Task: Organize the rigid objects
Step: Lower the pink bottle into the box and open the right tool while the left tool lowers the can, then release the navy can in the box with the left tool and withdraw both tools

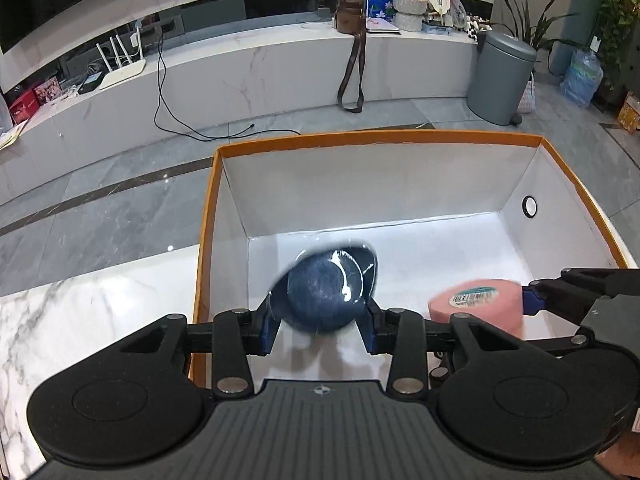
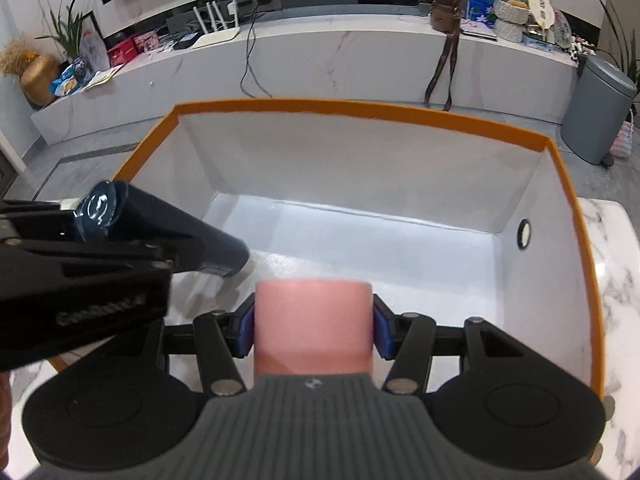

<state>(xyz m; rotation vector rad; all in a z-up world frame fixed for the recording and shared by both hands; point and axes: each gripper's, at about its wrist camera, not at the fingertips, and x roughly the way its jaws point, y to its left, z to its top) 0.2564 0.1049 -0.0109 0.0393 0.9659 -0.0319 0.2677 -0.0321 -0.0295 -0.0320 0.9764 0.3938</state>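
Note:
A large box with an orange rim and white inside stands on the marble table; it also shows in the right wrist view. My left gripper is shut on a dark blue cylinder, held tilted inside the box's left part; the cylinder also shows in the right wrist view. My right gripper is shut on a pink cylinder, held over the box's near right part. The pink cylinder bears a label on its end in the left wrist view.
The box floor is bare white, with a round grommet hole in its right wall. The marble table lies around the box. Beyond are a grey floor, a long white bench and a grey bin.

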